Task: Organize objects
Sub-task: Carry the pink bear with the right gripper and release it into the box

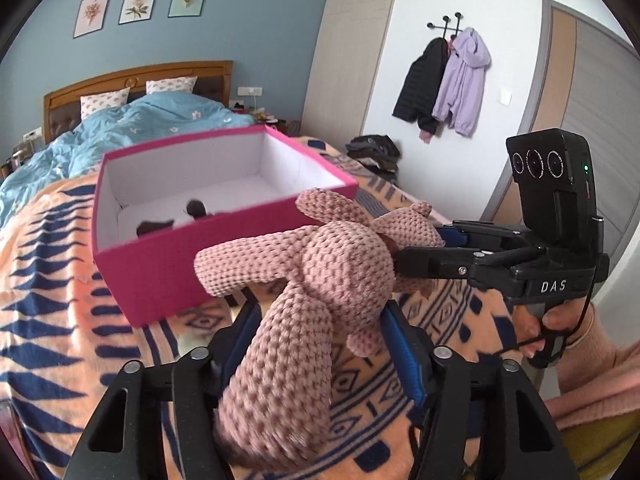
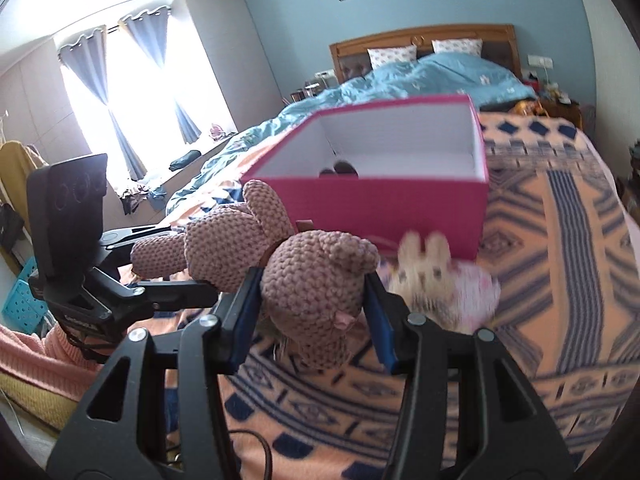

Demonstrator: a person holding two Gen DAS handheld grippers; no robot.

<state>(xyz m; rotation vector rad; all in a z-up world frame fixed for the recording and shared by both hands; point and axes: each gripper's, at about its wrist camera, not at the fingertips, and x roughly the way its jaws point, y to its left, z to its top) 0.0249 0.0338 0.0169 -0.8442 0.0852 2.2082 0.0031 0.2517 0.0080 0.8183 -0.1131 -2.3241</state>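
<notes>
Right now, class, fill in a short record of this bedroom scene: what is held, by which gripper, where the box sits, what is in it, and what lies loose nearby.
held item: pink knitted bear
left gripper: shut on the bear's leg
right gripper: shut on the bear's head
box: pink box, open, on the patterned blanket
box contents: dark items, unclear
loose nearby: small cream plush rabbit, on the blanket before the box

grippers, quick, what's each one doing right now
left gripper: jaws closed on the pink knitted bear, at its legs.
right gripper: jaws closed on the same bear's head.
</notes>
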